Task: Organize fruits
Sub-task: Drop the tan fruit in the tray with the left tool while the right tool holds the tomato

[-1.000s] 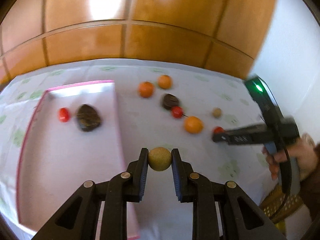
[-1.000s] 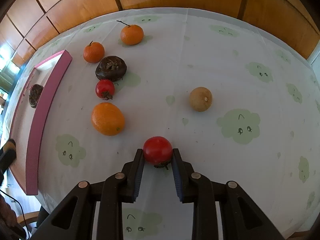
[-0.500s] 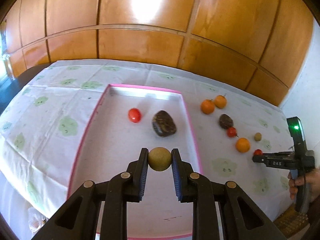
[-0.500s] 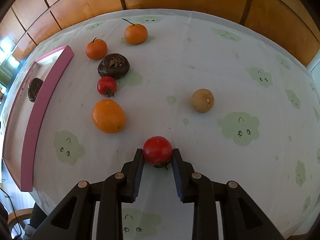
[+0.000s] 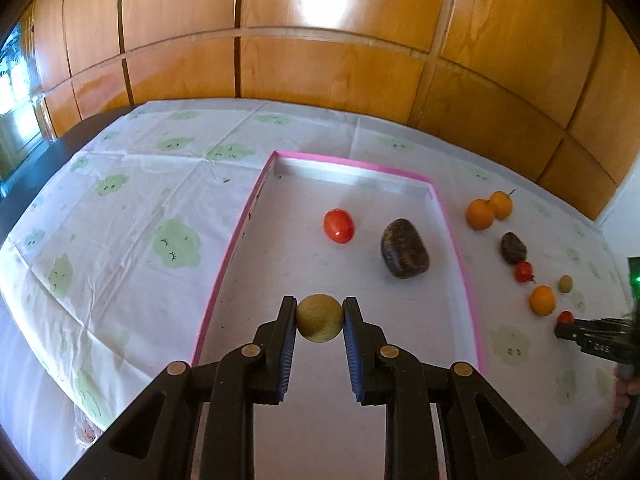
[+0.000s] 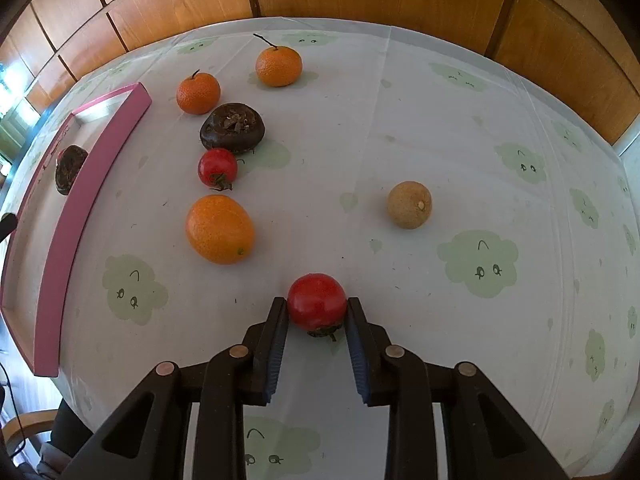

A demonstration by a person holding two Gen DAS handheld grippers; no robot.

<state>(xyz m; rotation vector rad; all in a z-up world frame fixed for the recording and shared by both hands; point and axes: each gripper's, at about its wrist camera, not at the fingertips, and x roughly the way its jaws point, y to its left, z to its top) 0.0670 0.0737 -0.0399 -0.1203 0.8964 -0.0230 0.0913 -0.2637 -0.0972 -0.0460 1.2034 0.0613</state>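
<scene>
My left gripper (image 5: 319, 320) is shut on a tan round fruit (image 5: 319, 318) and holds it above the near part of the pink-rimmed tray (image 5: 224, 264). In the tray lie a red tomato (image 5: 339, 226) and a dark brown fruit (image 5: 405, 254). My right gripper (image 6: 317, 312) is shut on a red tomato (image 6: 317, 300) just over the tablecloth. On the cloth in the right wrist view lie an orange (image 6: 220, 229), a small red tomato (image 6: 217, 167), a dark fruit (image 6: 233, 127), two tangerines (image 6: 198, 93) (image 6: 279, 66) and a tan fruit (image 6: 409, 205).
The table carries a white cloth (image 6: 480, 128) with green cloud prints. A wood-panelled wall (image 5: 320, 48) stands behind it. The tray's pink rim (image 6: 72, 216) lies at the left in the right wrist view. The right gripper (image 5: 592, 338) shows at the left wrist view's right edge.
My left gripper has swung left with the tan fruit, so the tray now sits centred under it. The right gripper keeps the tomato and has shifted only slightly.
</scene>
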